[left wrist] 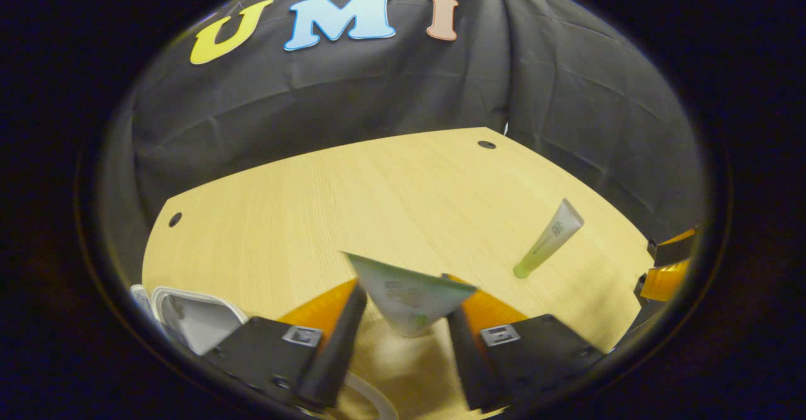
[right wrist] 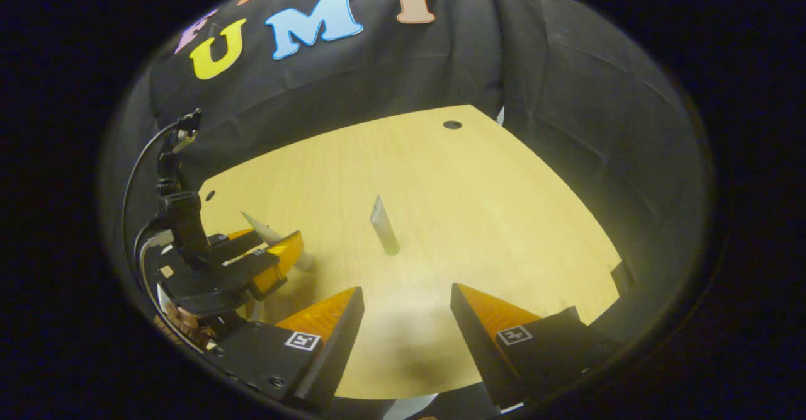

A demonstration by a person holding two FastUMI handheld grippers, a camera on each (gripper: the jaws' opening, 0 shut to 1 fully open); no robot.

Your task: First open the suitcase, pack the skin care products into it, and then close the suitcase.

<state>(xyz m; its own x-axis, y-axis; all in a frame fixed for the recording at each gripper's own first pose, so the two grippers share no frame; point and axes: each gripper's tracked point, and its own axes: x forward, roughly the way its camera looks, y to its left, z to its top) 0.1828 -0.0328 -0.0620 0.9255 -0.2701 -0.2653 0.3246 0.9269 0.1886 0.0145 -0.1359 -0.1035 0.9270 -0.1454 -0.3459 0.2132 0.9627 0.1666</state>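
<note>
A pale wooden table [left wrist: 352, 199] with fine straight grain stands in the booth, a small round dark hole near each far corner [left wrist: 487, 145]. Behind and around it hangs a black cloth wall [left wrist: 352, 102], creased and folded where two panels meet. Light falls brightest on the tabletop [right wrist: 478, 218], dimming toward the edges

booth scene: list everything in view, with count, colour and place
held tube: one, pale green and white, between the left hand-held gripper's fingers
lying tube: one, white fading to green, on the table right of centre
suitcase: one, light grey, at the table's near left corner, only partly visible
table: one, light wood, dark holes near its far corners
left hand-held gripper: shut on the held tube
right hand-held gripper: open, nothing between its fingers
</note>
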